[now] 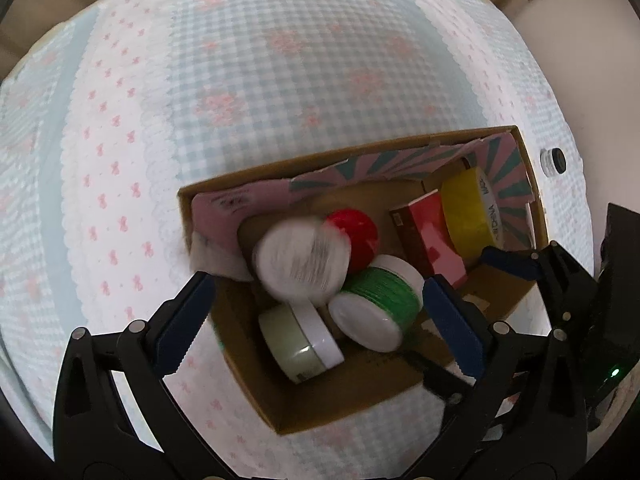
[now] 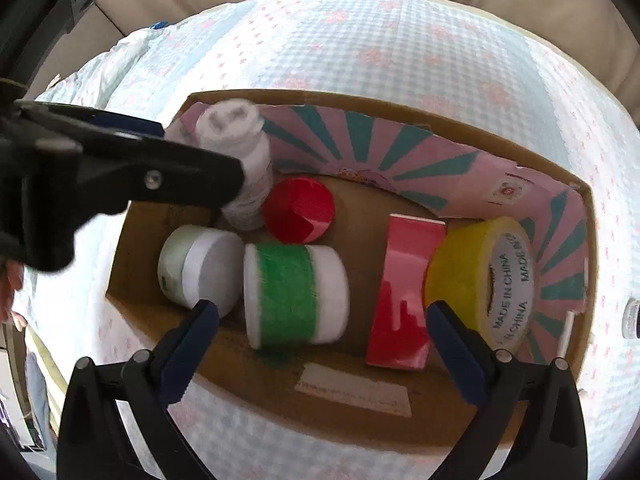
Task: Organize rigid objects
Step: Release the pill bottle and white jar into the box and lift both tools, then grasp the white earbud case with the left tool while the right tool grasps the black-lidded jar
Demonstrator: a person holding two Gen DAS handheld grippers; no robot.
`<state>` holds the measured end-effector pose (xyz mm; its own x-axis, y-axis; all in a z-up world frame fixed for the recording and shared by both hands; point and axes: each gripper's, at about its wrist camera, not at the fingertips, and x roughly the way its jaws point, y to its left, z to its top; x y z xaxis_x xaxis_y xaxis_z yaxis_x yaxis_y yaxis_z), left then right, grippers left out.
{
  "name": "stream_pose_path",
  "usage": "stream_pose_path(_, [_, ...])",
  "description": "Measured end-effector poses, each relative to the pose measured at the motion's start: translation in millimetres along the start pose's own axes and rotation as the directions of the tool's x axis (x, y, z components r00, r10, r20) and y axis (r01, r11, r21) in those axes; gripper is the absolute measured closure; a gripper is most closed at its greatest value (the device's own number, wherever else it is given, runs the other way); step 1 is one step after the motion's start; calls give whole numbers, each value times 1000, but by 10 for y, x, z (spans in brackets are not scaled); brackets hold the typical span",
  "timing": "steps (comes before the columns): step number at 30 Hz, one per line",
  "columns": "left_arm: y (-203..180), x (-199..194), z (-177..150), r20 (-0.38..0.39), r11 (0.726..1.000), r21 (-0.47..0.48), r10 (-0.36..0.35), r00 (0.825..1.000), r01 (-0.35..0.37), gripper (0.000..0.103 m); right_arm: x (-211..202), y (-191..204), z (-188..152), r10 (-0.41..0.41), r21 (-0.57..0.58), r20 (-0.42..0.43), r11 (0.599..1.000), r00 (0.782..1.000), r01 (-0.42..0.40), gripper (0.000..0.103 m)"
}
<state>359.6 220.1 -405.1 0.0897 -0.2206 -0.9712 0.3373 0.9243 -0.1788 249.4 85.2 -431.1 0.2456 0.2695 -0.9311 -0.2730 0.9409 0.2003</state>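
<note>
Right wrist: cardboard box (image 2: 208, 376) holds spool (image 2: 295, 295), tape roll (image 2: 476, 280), bottle (image 2: 244, 160).

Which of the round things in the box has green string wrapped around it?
The spool lying on its side in the middle of the cardboard box. Its white ends sandwich a green band; the jar beside it is pale, and the tape roll is yellow.

I see the cardboard box (image 2: 400, 420) on the desk (image 2: 400, 40), inside it the bottle (image 2: 240, 160) at far left, cap (image 2: 299, 210) beside it, jar (image 2: 200, 270) and spool (image 2: 294, 294) nearer me, flat packet (image 2: 404, 292) then tape roll (image 2: 480, 280) rightward, small container (image 2: 631, 318) outside the box's right wall.
</note>
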Motion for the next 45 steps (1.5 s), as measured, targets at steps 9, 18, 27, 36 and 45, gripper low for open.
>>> stream_pose_path(9, [-47, -336, -225, 48, 999, -38, 12, 999, -10, 0, -341, 39, -111, -30, 9, 58, 1000, 998, 30, 0])
stream_pose_path(18, [-289, -1080, -511, 168, 997, -40, 65, 984, -59, 0, -919, -73, -150, -81, 56, 97, 996, 992, 76, 0])
stream_pose_path(27, [-869, -1844, -763, 301, 994, -7, 102, 948, -105, 0, -1911, -313, -433, -137, 168, 145, 979, 980, 112, 0])
stream_pose_path(36, [-1826, -2116, -1121, 388, 997, -44, 83, 918, -71, 0, -2827, -1074, -983, -238, 337, 227, 929, 944, 153, 0])
stream_pose_path(45, [-3014, -1663, -1269, 392, 973, -184, 205, 897, -142, 0, -3196, -2064, -1297, -217, 242, 272, 958, 938, 151, 0])
